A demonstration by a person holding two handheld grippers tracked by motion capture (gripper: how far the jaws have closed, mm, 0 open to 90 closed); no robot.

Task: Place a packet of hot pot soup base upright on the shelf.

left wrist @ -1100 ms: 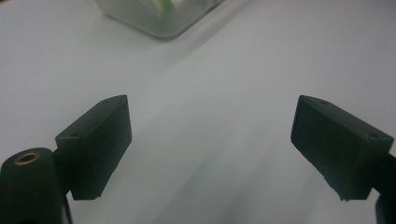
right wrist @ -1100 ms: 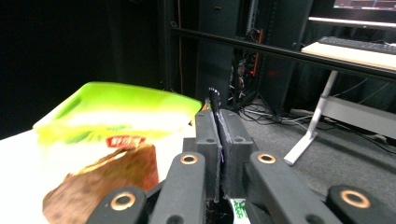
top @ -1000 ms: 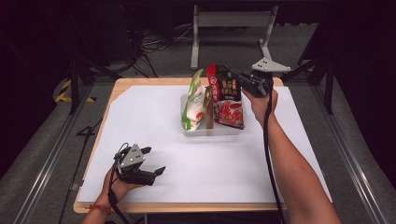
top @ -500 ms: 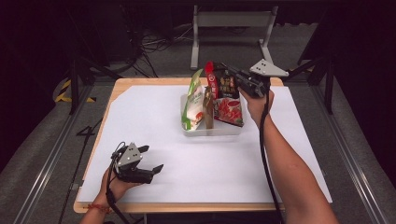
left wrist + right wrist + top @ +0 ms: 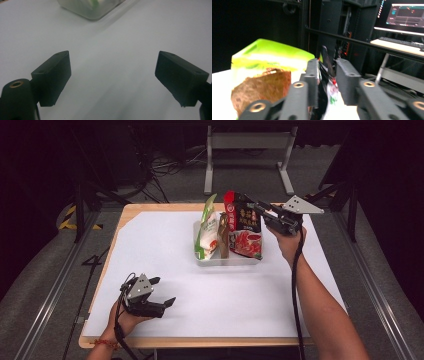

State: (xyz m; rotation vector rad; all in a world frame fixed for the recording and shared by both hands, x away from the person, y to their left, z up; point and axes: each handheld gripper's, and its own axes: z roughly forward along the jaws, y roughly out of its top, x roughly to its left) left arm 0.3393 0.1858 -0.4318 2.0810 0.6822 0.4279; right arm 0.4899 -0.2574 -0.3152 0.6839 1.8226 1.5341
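Two jaws of the right gripper [image 5: 325, 82], just opening, flank the red-black packet [image 5: 327, 75], unpinched.

clear tray [image 5: 92, 10] cut off at top edge

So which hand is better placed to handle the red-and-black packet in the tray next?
Right. The right gripper already straddles the red-and-black packet top, its jaws having just been opening. The left gripper rests open near the table's front edge, far from the tray.
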